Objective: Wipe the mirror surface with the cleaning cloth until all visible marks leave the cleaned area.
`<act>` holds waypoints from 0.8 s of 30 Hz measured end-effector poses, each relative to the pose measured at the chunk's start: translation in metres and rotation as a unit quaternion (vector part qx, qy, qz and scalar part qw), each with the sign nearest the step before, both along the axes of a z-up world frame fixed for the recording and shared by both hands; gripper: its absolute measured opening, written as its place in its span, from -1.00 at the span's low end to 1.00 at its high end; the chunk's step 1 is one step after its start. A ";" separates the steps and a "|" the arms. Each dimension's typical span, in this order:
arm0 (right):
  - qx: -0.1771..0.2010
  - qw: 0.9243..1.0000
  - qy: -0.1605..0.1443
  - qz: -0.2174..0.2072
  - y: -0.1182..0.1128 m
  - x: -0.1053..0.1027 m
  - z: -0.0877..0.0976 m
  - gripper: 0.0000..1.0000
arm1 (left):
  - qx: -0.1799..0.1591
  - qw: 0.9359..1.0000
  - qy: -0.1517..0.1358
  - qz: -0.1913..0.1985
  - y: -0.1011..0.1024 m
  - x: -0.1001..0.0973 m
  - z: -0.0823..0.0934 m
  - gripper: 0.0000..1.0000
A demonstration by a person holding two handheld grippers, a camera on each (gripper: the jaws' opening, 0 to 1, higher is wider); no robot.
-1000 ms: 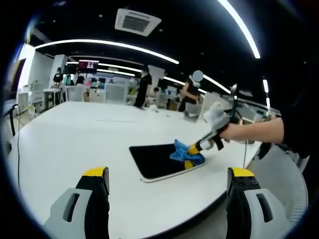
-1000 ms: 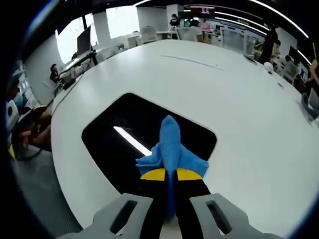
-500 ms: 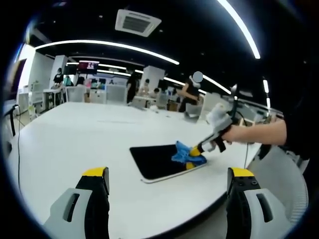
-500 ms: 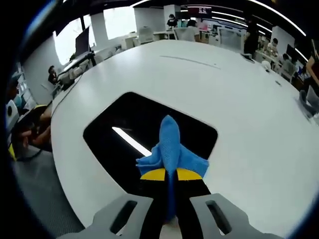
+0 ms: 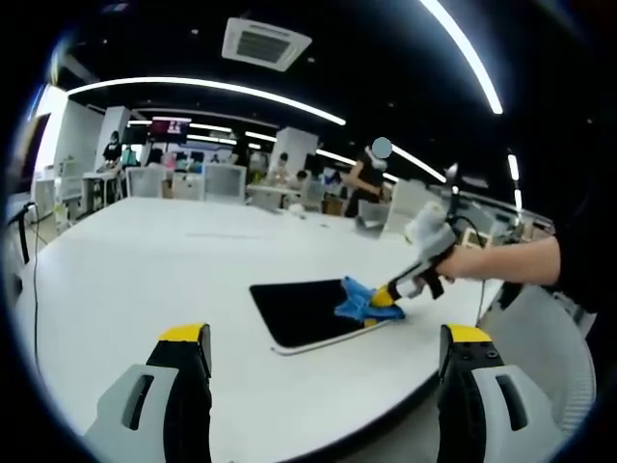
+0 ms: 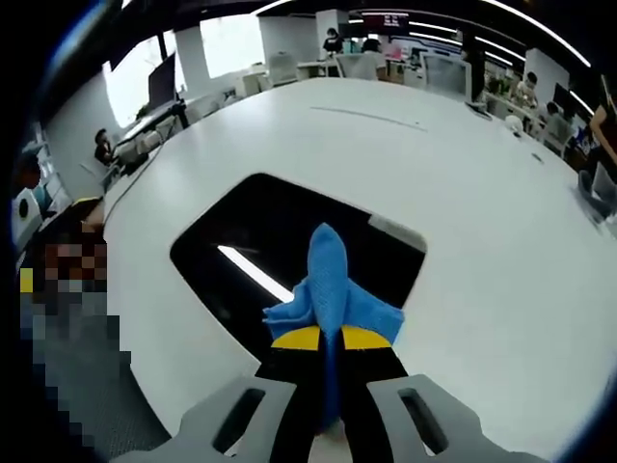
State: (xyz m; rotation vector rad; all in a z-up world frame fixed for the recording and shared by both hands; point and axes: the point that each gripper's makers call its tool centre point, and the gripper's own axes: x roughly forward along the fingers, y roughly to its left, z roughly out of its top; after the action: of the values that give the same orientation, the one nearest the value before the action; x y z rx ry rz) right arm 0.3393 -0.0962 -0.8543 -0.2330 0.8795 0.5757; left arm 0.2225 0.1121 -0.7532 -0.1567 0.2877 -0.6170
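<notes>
Mirror [image 6: 280, 241], dark and flat, is laid on the white table [image 5: 145, 270] near its edge. Its near edge is touched by the blue cloth [image 6: 331, 289], which is pinched between the closed jaws of the right gripper [image 6: 331, 340]. The left gripper [image 5: 328, 338] is held well apart, jaws spread wide, nothing gripped.

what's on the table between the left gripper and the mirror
Nothing: in the left gripper view only bare white table lies between the left gripper and the mirror.
</notes>
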 end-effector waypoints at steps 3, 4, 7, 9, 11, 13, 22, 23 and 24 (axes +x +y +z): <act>-0.003 1.000 -0.002 0.000 0.000 0.000 0.000 -0.99 | 0.001 1.000 0.000 0.000 0.000 0.000 0.000 0.98; -0.004 1.000 -0.003 0.001 0.000 0.000 0.000 -0.99 | 0.001 1.000 0.001 0.000 0.000 0.000 0.000 0.98; 0.000 1.000 -0.004 -0.004 0.000 0.000 0.000 -0.99 | 0.000 1.000 0.001 0.000 0.000 0.000 0.000 0.98; 0.000 1.000 -0.003 -0.005 0.001 -0.001 0.000 -0.99 | 0.001 1.000 0.001 0.000 0.000 0.000 0.000 0.98; -0.002 1.000 -0.003 -0.004 0.001 -0.002 0.000 -0.99 | 0.001 1.000 0.001 -0.001 0.000 0.000 0.000 0.98; -0.001 1.000 -0.005 -0.003 0.001 -0.002 0.000 -0.99 | 0.001 1.000 0.001 -0.001 0.000 0.000 0.000 0.98; 0.002 1.000 -0.004 -0.005 0.001 -0.002 0.000 -0.99 | 0.001 1.000 0.002 0.000 0.001 0.000 -0.001 0.98; 0.000 1.000 -0.004 -0.005 0.002 -0.002 0.000 -0.99 | 0.001 1.000 0.002 0.000 0.001 0.000 -0.001 0.98; -0.003 1.000 -0.004 -0.006 0.002 -0.002 0.000 -0.99 | 0.001 1.000 0.003 0.000 0.001 0.000 -0.001 0.98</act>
State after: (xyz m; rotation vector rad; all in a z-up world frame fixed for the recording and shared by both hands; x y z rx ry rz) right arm 0.3376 -0.0941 -0.8538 -0.2348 0.8740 0.5611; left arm 0.2222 0.1129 -0.7539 -0.1555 0.2935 -0.6164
